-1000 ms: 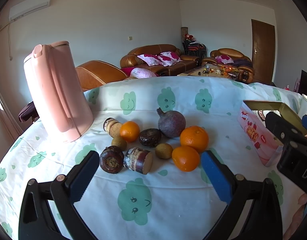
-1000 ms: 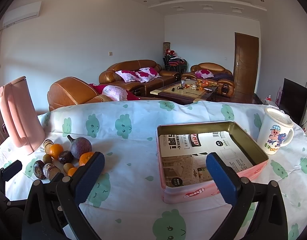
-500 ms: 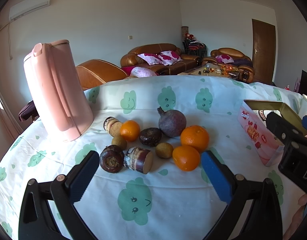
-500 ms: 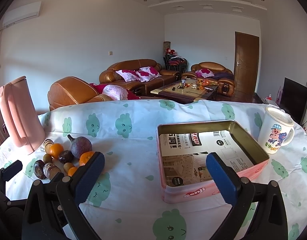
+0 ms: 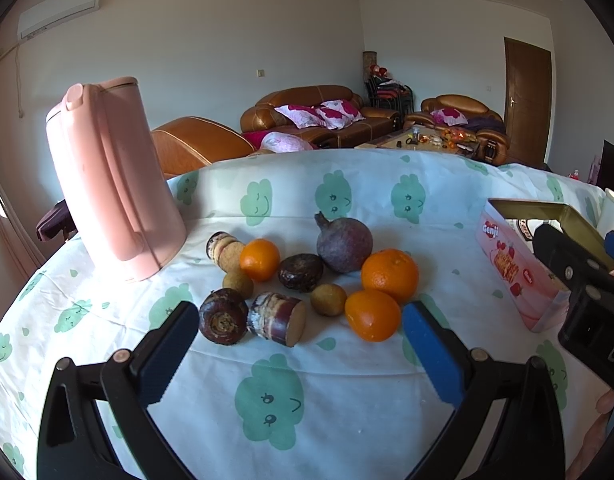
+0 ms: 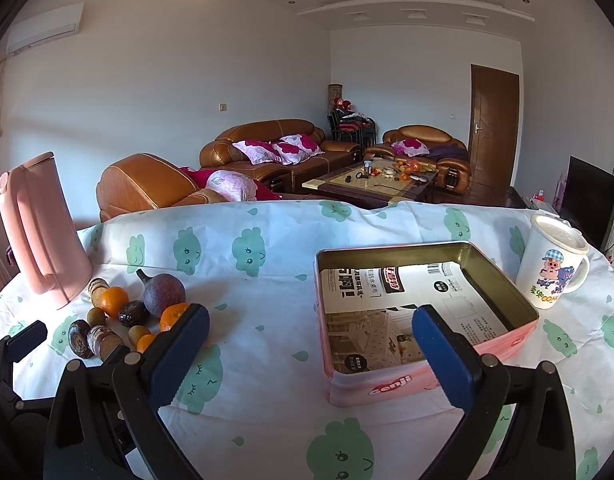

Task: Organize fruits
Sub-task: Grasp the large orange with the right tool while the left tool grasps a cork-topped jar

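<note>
A cluster of fruit lies on the cloud-print tablecloth: three oranges (image 5: 389, 275), a purple pomegranate-like fruit (image 5: 344, 243), a dark passion fruit (image 5: 300, 272), small brown longans (image 5: 328, 299), sugarcane pieces (image 5: 278, 318) and a dark round piece (image 5: 222, 316). My left gripper (image 5: 300, 340) hovers open just in front of the cluster, holding nothing. The pink tin (image 6: 507, 288) stands open to the right, paper lining its bottom. My right gripper (image 6: 311, 344) is open over the tin's near left corner, with nothing between its fingers. The fruit cluster (image 6: 163, 294) shows at its left.
A tall pink kettle (image 5: 115, 184) stands behind the fruit at the left. A white cartoon mug (image 6: 553, 268) sits right of the tin. The table's far edge drops toward brown sofas (image 6: 267, 152) and a coffee table (image 6: 371, 180).
None of the fruit has moved. The left wrist view has drifted very slightly; both grippers stay open and hold nothing.
</note>
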